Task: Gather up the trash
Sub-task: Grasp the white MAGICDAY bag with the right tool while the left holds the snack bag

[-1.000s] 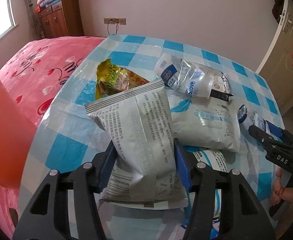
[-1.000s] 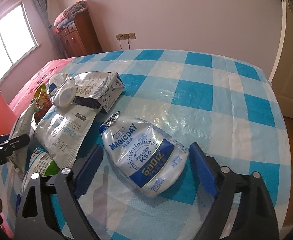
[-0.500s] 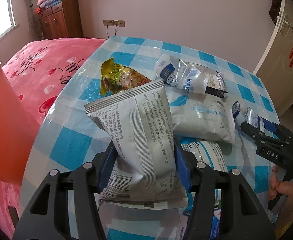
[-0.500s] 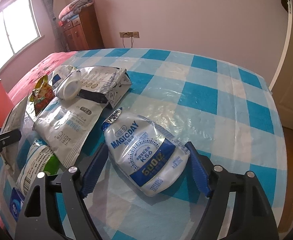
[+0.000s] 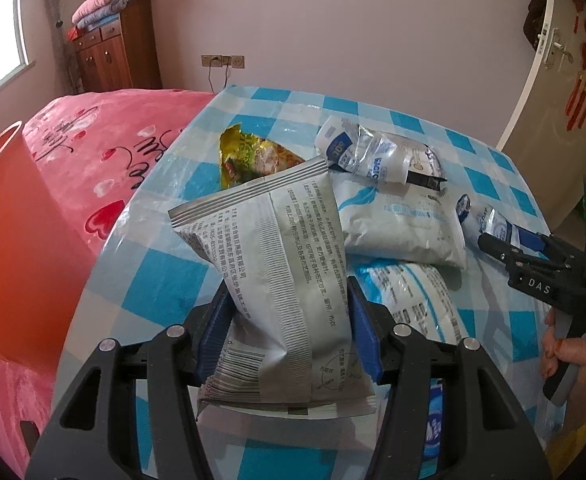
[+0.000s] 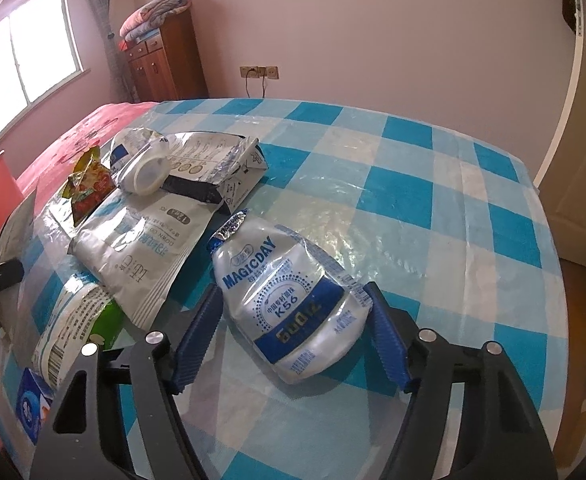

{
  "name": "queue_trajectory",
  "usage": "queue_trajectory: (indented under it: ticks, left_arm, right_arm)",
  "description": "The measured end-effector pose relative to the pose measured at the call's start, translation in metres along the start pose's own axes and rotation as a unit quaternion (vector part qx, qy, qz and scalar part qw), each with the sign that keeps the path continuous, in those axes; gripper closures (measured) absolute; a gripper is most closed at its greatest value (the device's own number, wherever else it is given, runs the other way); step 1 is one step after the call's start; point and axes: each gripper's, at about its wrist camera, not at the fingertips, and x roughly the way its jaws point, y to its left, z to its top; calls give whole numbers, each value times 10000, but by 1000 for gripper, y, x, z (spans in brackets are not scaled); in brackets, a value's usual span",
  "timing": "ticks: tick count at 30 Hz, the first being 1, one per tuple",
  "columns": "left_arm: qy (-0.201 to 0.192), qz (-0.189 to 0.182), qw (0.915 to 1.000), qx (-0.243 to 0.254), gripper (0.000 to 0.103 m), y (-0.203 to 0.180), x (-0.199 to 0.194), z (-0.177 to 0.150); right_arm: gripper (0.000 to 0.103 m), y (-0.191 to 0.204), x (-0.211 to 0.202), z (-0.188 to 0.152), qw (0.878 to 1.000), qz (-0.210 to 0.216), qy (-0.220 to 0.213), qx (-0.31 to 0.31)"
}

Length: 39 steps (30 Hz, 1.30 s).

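Lifting is the change that matters: over the last second the left gripper [image 5: 289, 332] has carried its grey printed packet [image 5: 277, 280] higher and the view has tilted up, so more of the wall and the wooden cabinet [image 5: 117, 52] shows now, while the packet has kept the same place between the blue pads. That gripper is closed on the packet's lower half, pressing in from both sides, with the packet standing upright and clear of the checked table [image 5: 153, 288]. An orange bin [image 5: 17, 248] sits just to the left, beside the pink bed [image 5: 105, 132], so the packet looks ready to swing over and drop there. The right gripper [image 6: 293, 336] has narrowed around the MAGICDAY pouch [image 6: 289, 304]; its jaws sit wide on either side of the pouch, close to its edges but, as far as I can judge, not yet pinching it, and the pouch lies flat on the table. More trash waits: a yellow snack wrapper [image 5: 249, 156], a white pouch [image 5: 401, 220] and a crumpled carton [image 6: 213, 160]
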Motion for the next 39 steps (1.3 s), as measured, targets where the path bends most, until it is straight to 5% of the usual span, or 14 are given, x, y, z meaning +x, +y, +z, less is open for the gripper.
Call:
queue_trajectory:
  ticks: [23,26,28,31,34,39]
  left_arm:
    - [-66,-450,9988,174,47,18,-5,-28]
    - [-78,-469,9988,155,47,21,-7,-31]
    - [-96,-473,9987,154,47,23,-9,-33]
    - [-109,-486,9986,163,47,25,-10,-34]
    - [-106,-514,9985,168,47,26,-11,-36]
    - [-112,-566,9981,199,47,25,-11,-38]
  right_arm:
    - [62,2,-26,-20,9985,230,-46,494]
    - [52,8,-25,-21,9992,104,33,376]
    - [33,12,-19,-21,9995,-162,116,250]
    - [20,20,-11,-19,9986,-500,172,22]
    - [13,24,-2,-14,9960,-845,227,-202]
    - [16,17,8,-6,9975,-645,287,-27]
